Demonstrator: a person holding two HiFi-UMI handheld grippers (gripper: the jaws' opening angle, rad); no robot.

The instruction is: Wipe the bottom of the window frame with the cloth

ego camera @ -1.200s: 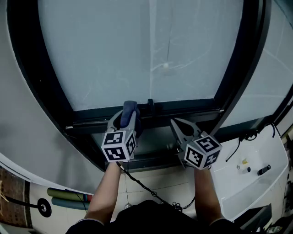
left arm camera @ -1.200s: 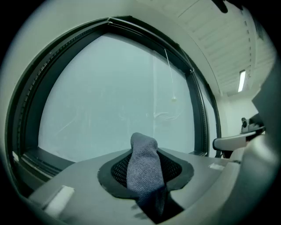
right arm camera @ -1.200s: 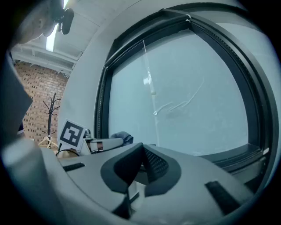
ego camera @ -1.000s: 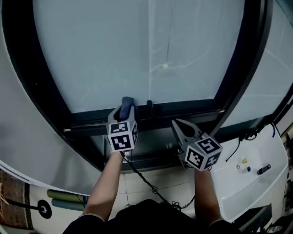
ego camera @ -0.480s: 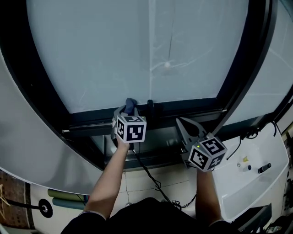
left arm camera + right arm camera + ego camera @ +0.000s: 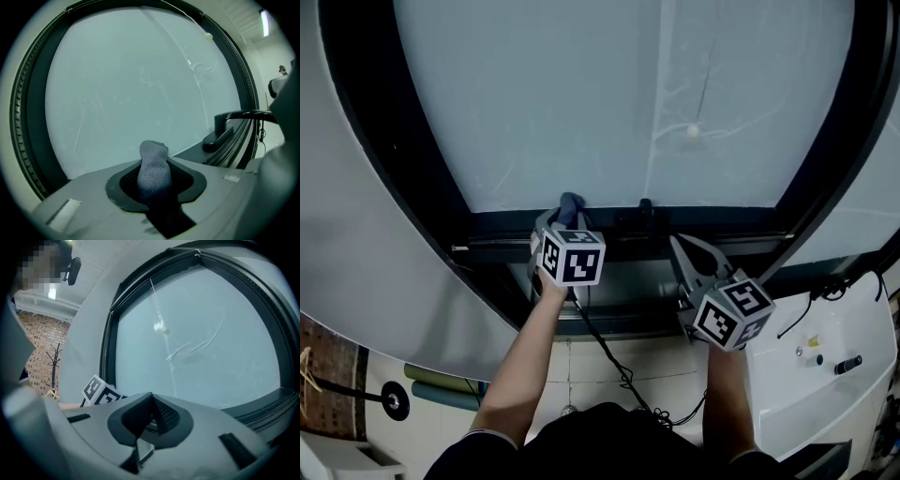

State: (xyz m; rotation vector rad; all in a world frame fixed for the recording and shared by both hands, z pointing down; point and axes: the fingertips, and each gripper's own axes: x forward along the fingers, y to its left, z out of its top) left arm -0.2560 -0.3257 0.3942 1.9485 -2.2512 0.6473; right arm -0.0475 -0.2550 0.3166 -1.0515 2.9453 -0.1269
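Snugly between the left gripper (image 6: 156, 163) fingers (image 6: 118, 186): cloth (image 6: 152, 177).

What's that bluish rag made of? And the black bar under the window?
The cloth looks like soft knitted or woven fabric: a fine mesh texture shows on it, and it bunches up. The bottom bar of the window frame seems to be metal or hard plastic, dark with a smooth, dull sheen. The pictures cannot settle which.

Likely an office or workroom: a big frosted window (image 6: 581, 103) in a dark frame (image 6: 412, 159); floor tiles (image 6: 670, 366) at 6 o'clock; brick wall (image 6: 33, 357) and coat stand (image 6: 54, 366) at 9 o'clock; ceiling strip light (image 6: 265, 22) at 1 o'clock.
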